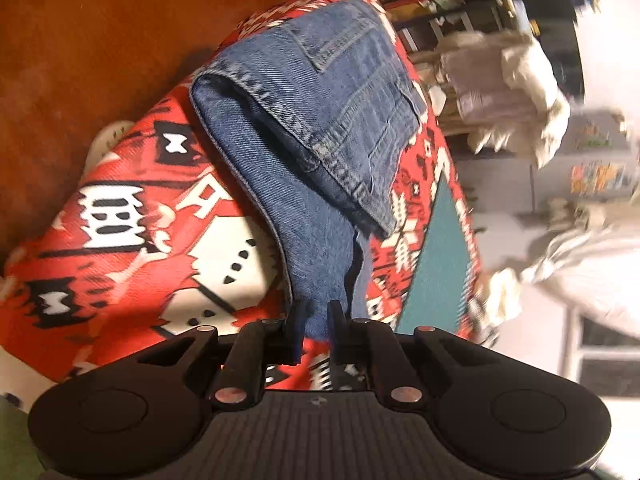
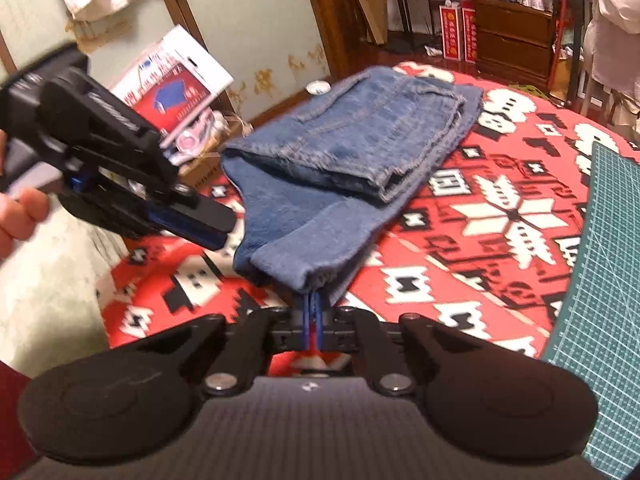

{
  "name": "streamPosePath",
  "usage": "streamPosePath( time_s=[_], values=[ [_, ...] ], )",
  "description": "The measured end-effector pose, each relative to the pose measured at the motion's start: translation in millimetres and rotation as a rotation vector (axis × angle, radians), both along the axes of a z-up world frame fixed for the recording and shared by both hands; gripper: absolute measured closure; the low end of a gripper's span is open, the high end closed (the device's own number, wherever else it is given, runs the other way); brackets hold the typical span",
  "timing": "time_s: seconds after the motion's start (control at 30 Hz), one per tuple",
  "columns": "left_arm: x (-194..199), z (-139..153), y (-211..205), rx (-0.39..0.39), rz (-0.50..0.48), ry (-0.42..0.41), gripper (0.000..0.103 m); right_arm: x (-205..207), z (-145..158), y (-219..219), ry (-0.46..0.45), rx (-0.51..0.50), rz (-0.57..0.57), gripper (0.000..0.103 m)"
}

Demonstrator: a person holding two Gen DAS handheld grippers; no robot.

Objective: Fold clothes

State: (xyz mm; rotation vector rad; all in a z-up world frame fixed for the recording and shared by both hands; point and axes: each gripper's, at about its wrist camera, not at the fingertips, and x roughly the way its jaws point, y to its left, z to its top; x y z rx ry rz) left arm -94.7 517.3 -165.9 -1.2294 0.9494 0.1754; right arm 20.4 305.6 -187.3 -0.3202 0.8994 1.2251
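Observation:
Blue jeans lie partly folded on a red, white and black patterned cloth that covers the table. The waist part is doubled over the legs, and a back pocket shows on top. My right gripper is shut on the near hem of the jeans and holds it slightly off the cloth. My left gripper has denim between its fingers, pinching the jeans' near edge. In the right wrist view the left gripper, held by a hand, meets the left edge of the jeans.
A green cutting mat lies on the cloth to the right of the jeans, also seen as a teal mat. Past the table's left edge are a printed box and clutter on the floor. A wooden cabinet stands at the back.

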Motion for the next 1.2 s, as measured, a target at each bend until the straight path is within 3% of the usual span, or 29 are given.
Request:
streamPosePath(
  time_s=[0.13,0.27,0.37,0.5,0.63,0.73,0.9,1.07,1.2],
  values=[
    [5.4,13.4,-18.4,0.128,-0.148,0.029,0.091,2.7,-2.1,-0.7,0.033,0.006,-0.029,0.101],
    [14.8,23.9,-35.4,0.28,-0.244,0.051,0.077,1.8,-2.7,-0.6,0.032,0.003,-0.035,0.101],
    [20.7,26.3,-42.9,0.327,-0.293,0.029,0.074,5.5,-1.6,-2.6,0.056,0.007,-0.056,0.101],
    [33.6,26.5,-60.7,0.439,-0.409,0.091,0.075,4.1,-0.8,-4.6,0.057,-0.018,-0.057,0.102],
    [33.1,28.9,-57.4,0.426,-0.405,0.068,0.075,5.5,-3.9,-7.1,0.073,-0.03,-0.065,0.102],
    [27.7,33.9,-47.4,0.394,-0.347,0.038,0.075,5.0,-2.8,-12.5,0.078,-0.034,-0.066,0.103],
    [23.8,38.6,-26.4,0.329,-0.228,-0.032,0.09,7.1,15.3,-23.3,0.075,0.021,-0.106,0.103],
    [40.8,27.1,-25.7,0.27,-0.258,-0.054,0.094,7.1,38.4,-8.1,0.055,0.1,-0.105,0.103],
    [49.4,10.4,-30.7,0.28,-0.306,0.006,0.096,2.7,20.7,15.5,0.053,0.025,-0.061,0.102]
  ],
)
